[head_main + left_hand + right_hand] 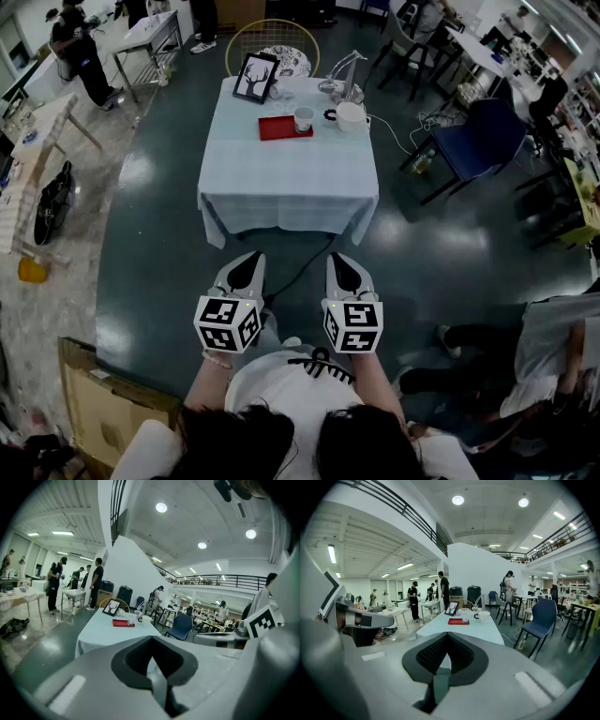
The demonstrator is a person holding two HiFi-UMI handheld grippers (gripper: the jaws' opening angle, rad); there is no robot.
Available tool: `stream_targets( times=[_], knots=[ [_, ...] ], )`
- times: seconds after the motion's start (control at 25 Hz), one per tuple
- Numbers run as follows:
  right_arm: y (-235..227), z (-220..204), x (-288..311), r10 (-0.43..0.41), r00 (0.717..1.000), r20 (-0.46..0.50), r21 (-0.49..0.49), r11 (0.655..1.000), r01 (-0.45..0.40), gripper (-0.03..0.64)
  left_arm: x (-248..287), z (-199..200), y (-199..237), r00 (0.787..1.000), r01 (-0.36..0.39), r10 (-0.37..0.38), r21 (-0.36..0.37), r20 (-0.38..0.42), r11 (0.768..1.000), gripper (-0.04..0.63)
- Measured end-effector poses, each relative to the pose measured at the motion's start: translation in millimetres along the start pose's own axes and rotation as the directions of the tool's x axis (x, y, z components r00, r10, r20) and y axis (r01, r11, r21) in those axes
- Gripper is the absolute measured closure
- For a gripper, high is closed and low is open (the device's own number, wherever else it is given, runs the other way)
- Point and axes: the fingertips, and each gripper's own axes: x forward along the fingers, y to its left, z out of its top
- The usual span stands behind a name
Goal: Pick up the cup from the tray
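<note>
A white cup [303, 119] stands on the right end of a red tray [284, 127], near the far edge of a table with a pale cloth [289, 178]. My left gripper [246, 267] and right gripper [344, 267] are held side by side near the person's body, well short of the table, and both are shut and empty. In the left gripper view the shut left gripper [151, 640] points at the distant tray [123, 623] and cup [132, 618]. In the right gripper view the shut right gripper [447, 637] points at the tray [458, 621] and cup [465, 617].
On the table a white pot [350, 116] stands right of the cup, with a framed picture [255, 78] and a desk lamp [342, 75] behind. A wire chair [272, 37] stands beyond the table and a blue chair [487, 136] to its right. A cardboard box [103, 412] lies at near left.
</note>
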Motion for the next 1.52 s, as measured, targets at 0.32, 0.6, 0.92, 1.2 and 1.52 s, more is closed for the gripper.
stream_targets(
  times=[0.32,0.6,0.92,1.2,1.52],
  knots=[
    [-6.7,4.1,18.9,-0.003,1.000,-0.003,0.010,1.000,0.003,0.594,20.8,5.0,5.6,1.000,0.018,-0.018,-0.007,-0.006,1.000,0.594],
    [-18.0,11.6,38.3,-0.023,1.000,-0.009,0.018,1.000,0.023,0.594,45.2,11.7,15.0,0.999,0.026,-0.026,-0.005,-0.022,1.000,0.594],
    [-22.2,35.2,80.1,-0.058,0.998,0.016,0.057,0.997,0.057,0.592,81.3,29.4,41.5,0.997,0.060,-0.060,0.010,-0.042,0.998,0.594],
    [-10.3,56.6,122.5,-0.071,0.997,0.035,0.114,0.991,0.067,0.592,108.7,54.5,81.4,0.995,0.094,-0.093,0.021,-0.044,0.995,0.594],
    [14.5,70.1,157.3,-0.090,0.995,0.050,0.143,0.986,0.082,0.547,126.6,66.7,123.4,0.988,0.140,-0.137,0.036,-0.073,0.990,0.594]
  ],
)
